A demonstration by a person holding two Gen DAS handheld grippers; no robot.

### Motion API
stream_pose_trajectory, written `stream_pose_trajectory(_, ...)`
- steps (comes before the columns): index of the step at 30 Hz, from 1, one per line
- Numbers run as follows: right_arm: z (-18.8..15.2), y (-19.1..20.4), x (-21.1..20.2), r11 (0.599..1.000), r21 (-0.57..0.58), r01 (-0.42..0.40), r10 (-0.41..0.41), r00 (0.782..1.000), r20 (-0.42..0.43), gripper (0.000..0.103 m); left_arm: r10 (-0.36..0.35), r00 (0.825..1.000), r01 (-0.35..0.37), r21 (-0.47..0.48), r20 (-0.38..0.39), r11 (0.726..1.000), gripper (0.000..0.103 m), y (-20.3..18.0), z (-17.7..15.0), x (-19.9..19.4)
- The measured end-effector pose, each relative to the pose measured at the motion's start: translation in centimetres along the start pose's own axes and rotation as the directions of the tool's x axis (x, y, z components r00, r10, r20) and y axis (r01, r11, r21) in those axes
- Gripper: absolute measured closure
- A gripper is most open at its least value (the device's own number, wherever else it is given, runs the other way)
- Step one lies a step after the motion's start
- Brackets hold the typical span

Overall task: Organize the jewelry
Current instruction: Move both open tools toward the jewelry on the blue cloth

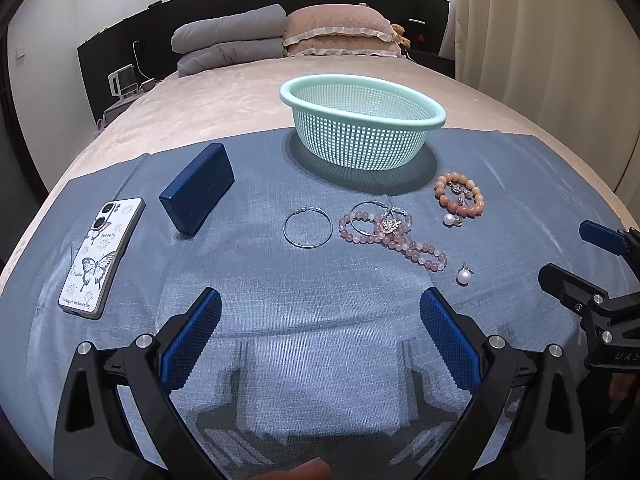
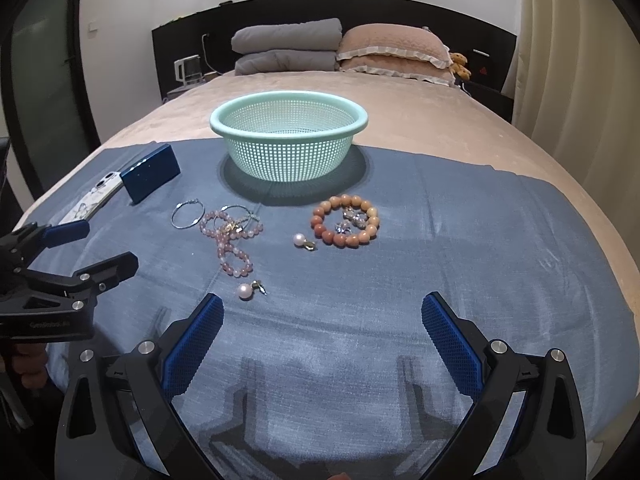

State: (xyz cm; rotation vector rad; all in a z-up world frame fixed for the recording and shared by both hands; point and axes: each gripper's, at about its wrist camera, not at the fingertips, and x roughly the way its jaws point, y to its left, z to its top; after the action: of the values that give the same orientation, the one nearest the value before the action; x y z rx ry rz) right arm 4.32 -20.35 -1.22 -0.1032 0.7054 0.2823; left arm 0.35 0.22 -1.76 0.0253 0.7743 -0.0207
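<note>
A mint green mesh basket stands empty at the far edge of a blue cloth. In front of it lie a silver hoop earring, a pink bead bracelet tangled with a second hoop, an orange bead bracelet around small crystal pieces, and two pearl earrings. My left gripper is open and empty, short of the jewelry. My right gripper is open and empty, near the closer pearl.
A dark blue box and a phone with a butterfly case lie at the cloth's left. The cloth covers the foot of a bed with folded grey bedding and pink pillows at the head.
</note>
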Motion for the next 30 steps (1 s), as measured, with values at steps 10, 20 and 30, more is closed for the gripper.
stream_pose_trajectory(10,0.0,0.2,0.1,1.000,-0.007,-0.003,0.003,1.000,-0.002,0.008,-0.010,1.000,0.010,-0.002,-0.019,1.000,0.006,0.0,0.0,0.4)
stream_pose_trajectory(20,0.0,0.3,0.6,1.000,-0.018,-0.005,0.005,1.000,-0.015,0.008,-0.014,0.999,0.014,-0.004,-0.038,1.000,0.006,0.2,-0.1,1.2)
stream_pose_trajectory(30,0.2,0.2,1.8,1.000,0.000,-0.018,0.018,0.999,-0.044,0.008,-0.022,0.998,0.021,-0.008,-0.062,1.000,0.006,0.6,-0.2,2.5)
